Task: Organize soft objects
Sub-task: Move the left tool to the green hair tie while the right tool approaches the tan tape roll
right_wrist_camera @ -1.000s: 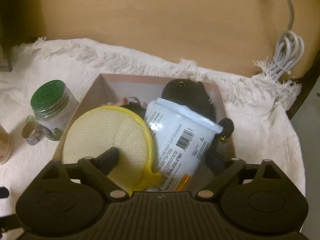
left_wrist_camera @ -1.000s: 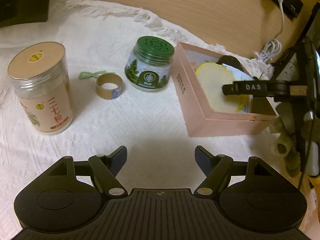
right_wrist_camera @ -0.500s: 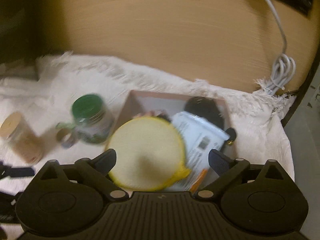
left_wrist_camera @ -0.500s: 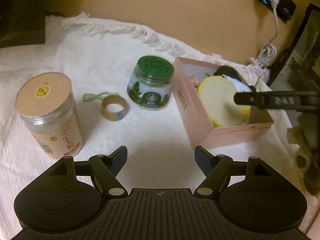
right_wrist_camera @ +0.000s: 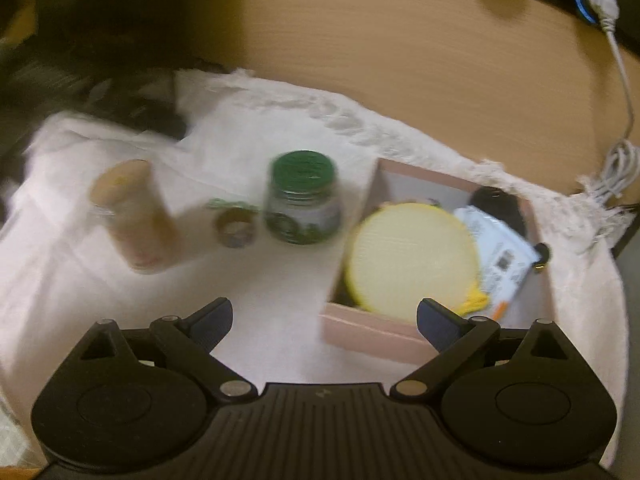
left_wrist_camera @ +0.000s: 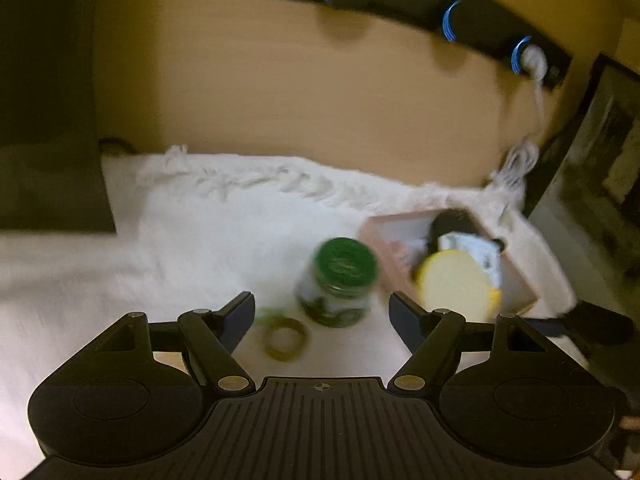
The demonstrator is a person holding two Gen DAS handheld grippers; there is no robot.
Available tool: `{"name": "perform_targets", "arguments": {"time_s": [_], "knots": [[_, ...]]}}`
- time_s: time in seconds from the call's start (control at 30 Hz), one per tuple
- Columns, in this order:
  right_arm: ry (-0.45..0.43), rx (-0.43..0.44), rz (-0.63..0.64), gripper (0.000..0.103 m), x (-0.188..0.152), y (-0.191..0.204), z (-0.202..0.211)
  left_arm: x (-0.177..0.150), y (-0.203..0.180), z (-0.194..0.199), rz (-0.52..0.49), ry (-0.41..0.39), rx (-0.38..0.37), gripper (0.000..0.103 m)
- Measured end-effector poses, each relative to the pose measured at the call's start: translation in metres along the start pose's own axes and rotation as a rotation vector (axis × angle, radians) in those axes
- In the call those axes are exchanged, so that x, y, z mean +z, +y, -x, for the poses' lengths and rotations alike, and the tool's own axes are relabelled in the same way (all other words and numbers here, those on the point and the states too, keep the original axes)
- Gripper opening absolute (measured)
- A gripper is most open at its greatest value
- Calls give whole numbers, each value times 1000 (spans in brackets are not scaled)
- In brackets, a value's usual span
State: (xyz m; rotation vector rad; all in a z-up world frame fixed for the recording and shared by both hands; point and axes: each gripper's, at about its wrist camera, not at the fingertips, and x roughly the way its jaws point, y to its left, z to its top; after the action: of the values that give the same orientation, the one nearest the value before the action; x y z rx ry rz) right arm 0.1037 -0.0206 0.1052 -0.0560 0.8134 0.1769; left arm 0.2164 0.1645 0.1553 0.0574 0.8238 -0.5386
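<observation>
Both views are blurred. The left gripper (left_wrist_camera: 322, 314) is hovering above a white fringed cloth (left_wrist_camera: 224, 240), its jaws released and spread wide with nothing between them. Just ahead, inside the gap between its jaws, a small brown tape ring (left_wrist_camera: 285, 338) is lying flat on the cloth, and just beyond it a glass jar with a green lid (left_wrist_camera: 340, 280) is standing upright. Ahead and to the right of the jaws, an open pink cardboard box (left_wrist_camera: 378, 238) is sitting near the cloth's fringed far edge.

The right gripper (right_wrist_camera: 325, 318) is also hanging empty, jaws released and wide apart. Its right fingertip is overlapping the box's near wall in the picture — whether they touch I cannot tell. Inside the box, a round yellow mesh pad (right_wrist_camera: 412, 258) is leaning up at the near left, a white plastic packet with a barcode (right_wrist_camera: 500, 256) is lying to its right, and a soft black object (right_wrist_camera: 498, 204) is sitting in the far right corner. Left of the jaws and farther out, a tall clear canister with a tan lid (right_wrist_camera: 132, 216) is standing on the cloth. Beyond everything, a white cable (right_wrist_camera: 618, 128) is hanging down a wooden wall.
</observation>
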Motion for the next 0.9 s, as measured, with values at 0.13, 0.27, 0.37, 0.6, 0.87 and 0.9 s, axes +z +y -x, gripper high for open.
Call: {"name": "perform_targets", "arguments": {"time_s": [0.13, 0.27, 0.37, 0.6, 0.87, 0.9], "knots": [[14, 32, -49, 99, 0, 12, -4, 36, 19, -60, -151, 281, -18, 76], [23, 19, -82, 99, -4, 16, -6, 41, 26, -119, -266, 500, -30, 53], [25, -14, -89, 99, -8, 17, -4, 42, 31, -153, -359, 573, 5, 52], [51, -60, -131, 98, -22, 15, -4, 37, 29, -197, -566, 683, 2, 51], [46, -73, -131, 96, -18, 21, -8, 29, 11, -213, -588, 697, -52, 50], [42, -74, -126, 96, -17, 22, -9, 29, 12, -212, -581, 696, -54, 50]]}}
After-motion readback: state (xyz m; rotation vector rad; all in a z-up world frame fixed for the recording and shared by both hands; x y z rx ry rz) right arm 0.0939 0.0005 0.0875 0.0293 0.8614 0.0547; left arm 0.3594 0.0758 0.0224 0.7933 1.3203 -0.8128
